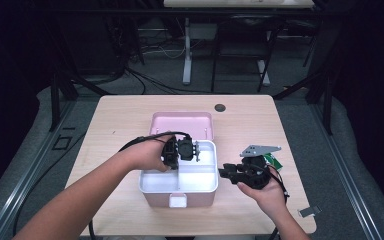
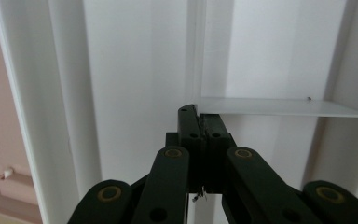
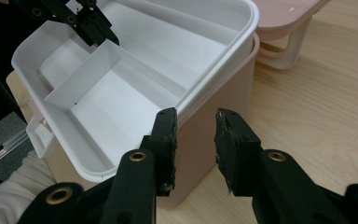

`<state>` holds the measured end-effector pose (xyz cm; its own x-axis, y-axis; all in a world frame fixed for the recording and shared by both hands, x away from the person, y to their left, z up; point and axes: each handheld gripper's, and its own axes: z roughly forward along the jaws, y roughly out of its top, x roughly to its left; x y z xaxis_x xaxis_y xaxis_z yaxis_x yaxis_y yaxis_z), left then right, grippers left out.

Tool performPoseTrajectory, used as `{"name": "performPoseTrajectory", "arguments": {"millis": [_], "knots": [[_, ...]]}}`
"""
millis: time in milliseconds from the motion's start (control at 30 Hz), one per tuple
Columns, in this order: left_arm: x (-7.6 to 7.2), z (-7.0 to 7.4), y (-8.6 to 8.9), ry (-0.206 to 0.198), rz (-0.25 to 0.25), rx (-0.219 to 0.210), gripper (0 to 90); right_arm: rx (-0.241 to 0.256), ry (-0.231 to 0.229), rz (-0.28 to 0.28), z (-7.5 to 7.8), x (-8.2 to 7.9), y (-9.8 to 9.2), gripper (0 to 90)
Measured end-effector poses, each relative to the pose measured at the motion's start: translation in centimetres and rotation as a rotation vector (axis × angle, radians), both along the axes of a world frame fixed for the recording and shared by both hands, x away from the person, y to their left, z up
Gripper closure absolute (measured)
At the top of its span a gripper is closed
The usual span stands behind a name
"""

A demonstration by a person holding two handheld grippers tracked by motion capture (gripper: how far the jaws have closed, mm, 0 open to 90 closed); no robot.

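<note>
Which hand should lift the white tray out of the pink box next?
Left, probably: the left tongs are already shut on the white tray's divider, while the right tongs are open beside the pink box.

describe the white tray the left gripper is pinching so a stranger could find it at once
On the wooden table stands a pink box, its lid lying behind. The white tray sits in its top; unlike the pink parts, it is white and split by dividers, one pinched by the left gripper.
</note>
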<state>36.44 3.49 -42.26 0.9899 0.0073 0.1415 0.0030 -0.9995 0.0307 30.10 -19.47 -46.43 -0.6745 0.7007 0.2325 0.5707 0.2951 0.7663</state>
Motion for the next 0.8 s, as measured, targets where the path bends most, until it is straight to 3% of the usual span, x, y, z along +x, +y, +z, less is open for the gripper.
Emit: {"name": "performPoseTrajectory", "arguments": {"millis": [300,467,800], "knots": [[-0.2,2.3,1.2,-0.039,0.042,-0.044,89.4,-0.001,-0.005,-0.006,0.3,-0.1,-0.2,68.3],[0.2,3.0,2.6,-0.045,0.077,-0.033,89.4,-0.002,-0.008,-0.011,0.3,-0.2,-0.2,68.1],[1.1,3.3,7.2,-0.014,0.229,-0.02,89.4,-0.014,-0.004,-0.006,0.3,-0.1,0.0,68.1]]}}
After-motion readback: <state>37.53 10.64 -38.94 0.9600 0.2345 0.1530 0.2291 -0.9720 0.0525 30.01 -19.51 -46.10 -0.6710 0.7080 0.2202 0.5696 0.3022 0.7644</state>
